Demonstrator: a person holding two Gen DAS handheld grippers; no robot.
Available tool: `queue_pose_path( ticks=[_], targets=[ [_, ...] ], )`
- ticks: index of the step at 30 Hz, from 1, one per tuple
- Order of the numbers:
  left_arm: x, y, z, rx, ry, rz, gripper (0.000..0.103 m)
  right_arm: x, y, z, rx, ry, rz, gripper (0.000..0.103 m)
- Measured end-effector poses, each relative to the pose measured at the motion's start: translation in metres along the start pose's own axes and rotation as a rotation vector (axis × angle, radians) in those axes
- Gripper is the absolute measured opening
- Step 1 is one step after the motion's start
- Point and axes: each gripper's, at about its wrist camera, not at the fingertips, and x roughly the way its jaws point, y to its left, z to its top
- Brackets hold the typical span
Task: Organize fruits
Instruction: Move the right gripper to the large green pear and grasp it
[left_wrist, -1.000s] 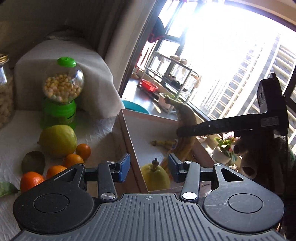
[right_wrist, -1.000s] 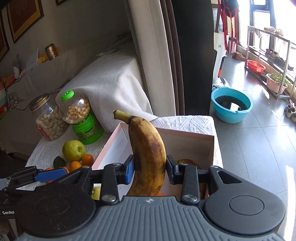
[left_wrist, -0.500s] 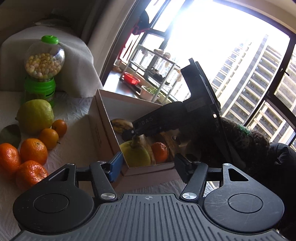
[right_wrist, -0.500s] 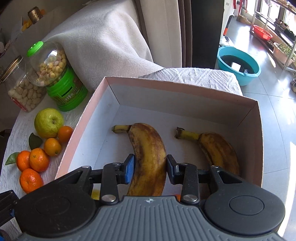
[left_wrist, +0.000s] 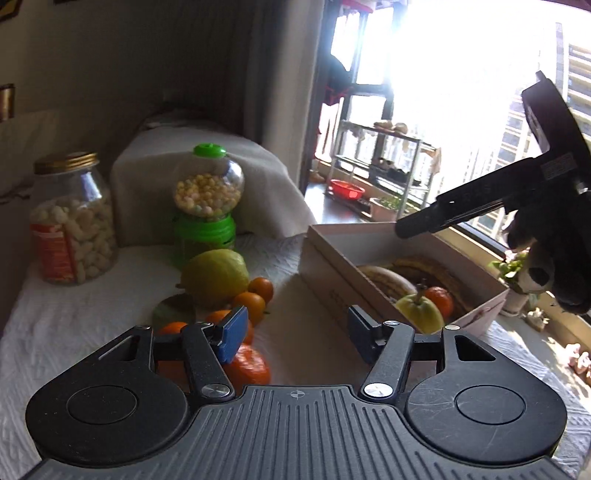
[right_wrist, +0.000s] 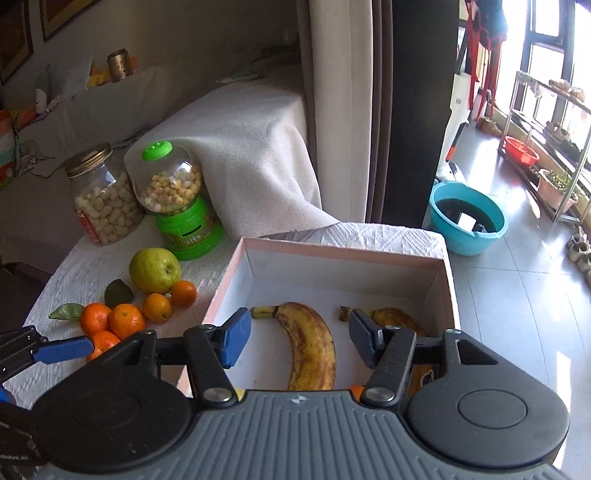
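So my right gripper (right_wrist: 299, 341) just let go: the jaws have been swinging apart, and the spotty brown banana (right_wrist: 310, 343) now lies flat on the box floor between the blue pads, touching neither one. It's in the white cardboard box (right_wrist: 343, 254), stem toward my left pad. A second banana (right_wrist: 397, 319) lies just past my right pad, partly hidden behind that finger, and a bit of orange peeks out right under my gripper body, at the near edge of the box.

My left gripper (left_wrist: 297, 332) stands wide too, with nothing between the jaws, just bare white tablecloth (left_wrist: 74, 314). Its jaws opened up a moment ago and have eased back slightly. The box (left_wrist: 332, 266) sits just ahead of the right pad. Inside, from this side, I can see a yellow pear-ish fruit (left_wrist: 421, 312) with a stem, one orange (left_wrist: 439, 301) beside it and the bananas behind them.

Everything still loose is off by my left pad: a cluster of small oranges (left_wrist: 247, 363), the nearest one right under that pad, with a big green-yellow fruit (left_wrist: 214, 277) behind them and a green leaf tucked in beside it. Further back stand a green candy dispenser (left_wrist: 207, 206) and a glass jar (left_wrist: 72, 221) with a gold lid.

From the right-hand view, that same orange pile (right_wrist: 125, 321) is well off to the left of the box, with my left gripper's blue fingertip (right_wrist: 62, 349) almost touching the closest one.
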Motion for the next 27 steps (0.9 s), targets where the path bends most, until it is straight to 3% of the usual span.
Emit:
queue_pose_path(
  ticks=[4,8,13,18,20,24,27],
  targets=[
    [-0.004,0.062,-0.008,-0.201,-0.028,0.18,0.065,-0.002,0.044,0.009,-0.042,-0.054,0.093,0.065],
    [-0.014,0.102,-0.017,-0.347,-0.096,0.276,0.064,0.012,0.096,0.016,-0.122,-0.065,0.144,0.065],
    [-0.021,0.115,-0.026,-0.393,-0.142,0.28,0.065,0.033,0.159,0.006,-0.28,-0.061,0.13,0.064],
    [-0.019,0.111,-0.033,-0.352,-0.133,0.266,0.064,0.058,0.183,0.022,-0.34,-0.065,0.102,0.064],
    [-0.017,0.107,-0.034,-0.342,-0.123,0.25,0.064,0.078,0.188,0.031,-0.399,-0.009,0.067,0.064],
    [-0.016,0.099,-0.035,-0.306,-0.117,0.221,0.064,0.116,0.208,0.025,-0.606,0.034,-0.092,0.064],
    [-0.013,0.097,-0.036,-0.299,-0.091,0.213,0.064,0.134,0.226,0.011,-0.744,0.048,-0.13,0.063]
  ],
)
